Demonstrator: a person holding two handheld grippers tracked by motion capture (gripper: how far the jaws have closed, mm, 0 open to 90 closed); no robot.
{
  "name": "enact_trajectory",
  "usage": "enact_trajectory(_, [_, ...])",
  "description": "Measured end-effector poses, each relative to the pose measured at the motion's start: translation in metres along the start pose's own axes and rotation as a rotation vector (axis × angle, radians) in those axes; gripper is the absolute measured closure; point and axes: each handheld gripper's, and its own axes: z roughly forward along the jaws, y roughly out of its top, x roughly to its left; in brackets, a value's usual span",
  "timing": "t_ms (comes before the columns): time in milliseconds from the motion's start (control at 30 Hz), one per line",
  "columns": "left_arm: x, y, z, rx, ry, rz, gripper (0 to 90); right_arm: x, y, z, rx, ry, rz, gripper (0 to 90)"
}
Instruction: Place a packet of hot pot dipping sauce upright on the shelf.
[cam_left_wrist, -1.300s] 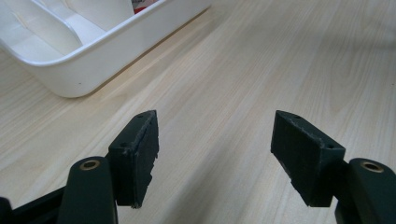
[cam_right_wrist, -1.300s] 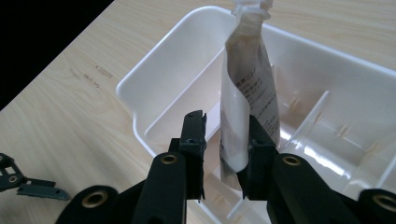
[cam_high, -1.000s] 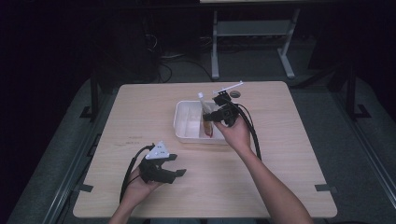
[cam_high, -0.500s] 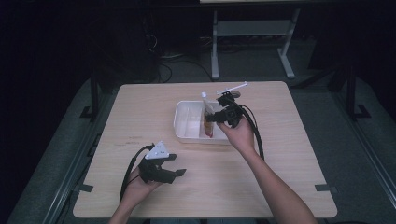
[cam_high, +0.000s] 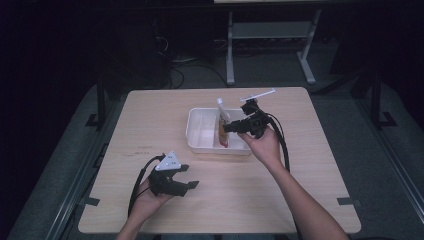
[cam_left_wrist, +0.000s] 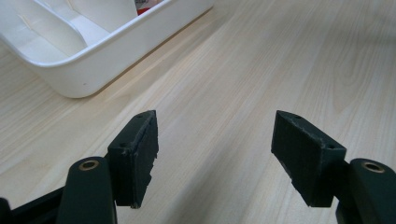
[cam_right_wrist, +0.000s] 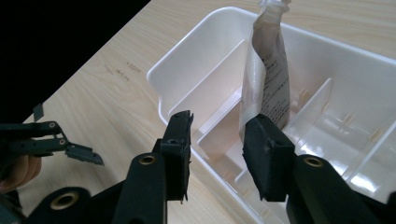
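Pouch (cam_right_wrist: 271, 79) standing upright in white tray (cam_high: 200, 145); I'm spreading right gripper (cam_right_wrist: 219, 154) clear of it, best backing off level. Left gripper (cam_left_wrist: 215, 158) resting spread, empty, near-left.

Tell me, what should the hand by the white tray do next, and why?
Probably draw the right gripper back from the tray. Its jaws have just been opening, and in the right gripper view the pouch stands in a tray compartment, leaning on a divider, just beyond the pads and not pinched. Pulling straight back should avoid tipping it. The left gripper rests open near the table's front.
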Motion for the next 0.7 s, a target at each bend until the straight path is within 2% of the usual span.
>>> enact_trajectory(200, [-0.001,0.000,0.003,0.010,-0.001,0.000,30.8,-0.002,-0.005,-0.010,-0.005,0.020,0.001,53.4])
enact_trajectory(367, [-0.002,0.000,0.005,0.016,0.000,0.007,30.6,-0.004,-0.010,-0.015,-0.006,0.029,0.002,52.3])
enact_trajectory(700, [0.000,-0.002,0.006,0.017,0.003,-0.003,30.0,-0.012,-0.022,-0.031,-0.008,0.055,0.008,51.4])
